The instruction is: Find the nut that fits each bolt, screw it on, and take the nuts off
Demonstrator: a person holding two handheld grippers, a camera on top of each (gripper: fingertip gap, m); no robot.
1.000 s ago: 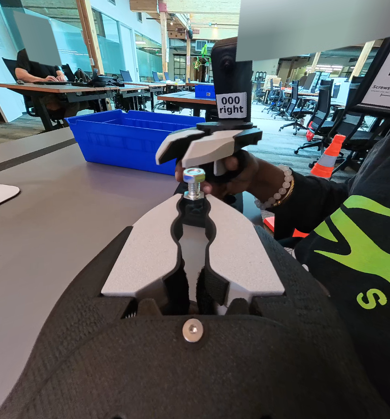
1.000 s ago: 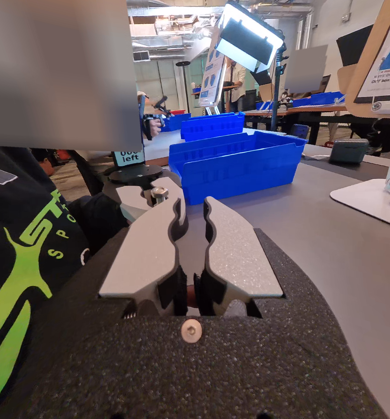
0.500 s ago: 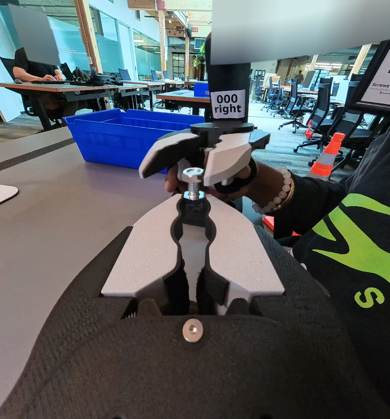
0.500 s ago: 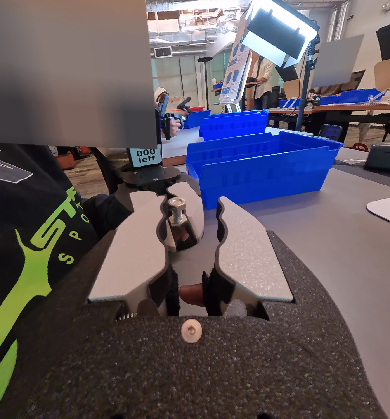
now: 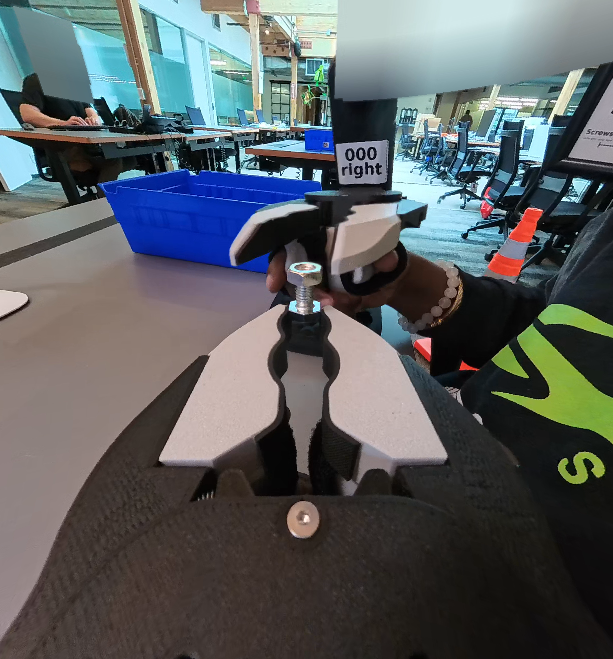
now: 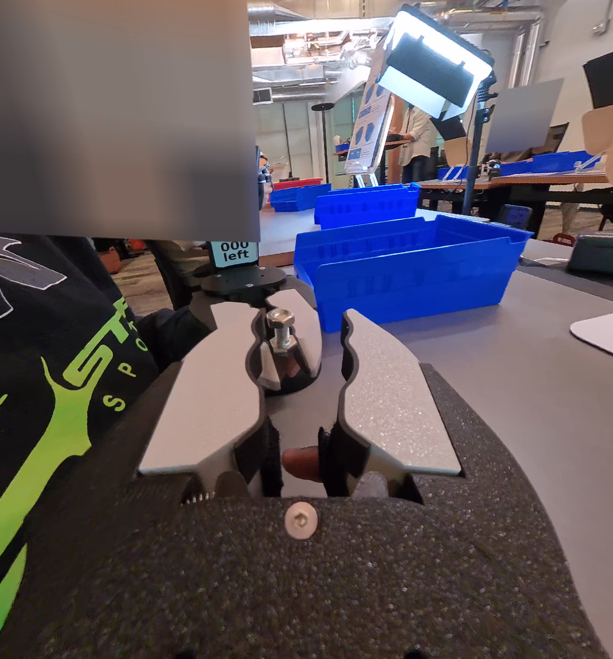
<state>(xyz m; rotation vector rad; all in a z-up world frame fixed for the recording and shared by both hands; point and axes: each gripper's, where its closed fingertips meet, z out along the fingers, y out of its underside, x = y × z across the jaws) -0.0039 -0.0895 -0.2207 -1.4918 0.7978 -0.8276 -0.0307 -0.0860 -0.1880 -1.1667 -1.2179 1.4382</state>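
Left hand-held gripper (image 5: 304, 315) clamps the upright bolt (image 5: 304, 294).

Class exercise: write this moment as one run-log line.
left gripper: shut on bolt, upright | nut: at bolt's top | right gripper: open, near nut, not gripping | blue bin: behind

Your bolt (image 5: 303, 297) is bright plated metal with a crisp thread, and its nut (image 5: 304, 274) carries the same shiny finish. Your left gripper (image 5: 303, 315) has matt grey fingers (image 5: 239, 392) with a fine grainy surface, set in a rough black body of speckled, printed-looking plastic. Your right gripper (image 6: 299, 347) shows the same matt grain. The bin (image 6: 415, 281) is smooth, glossy blue plastic. The table (image 5: 66, 356) is a smooth matt grey. Your sleeve (image 5: 504, 321) is black cloth.
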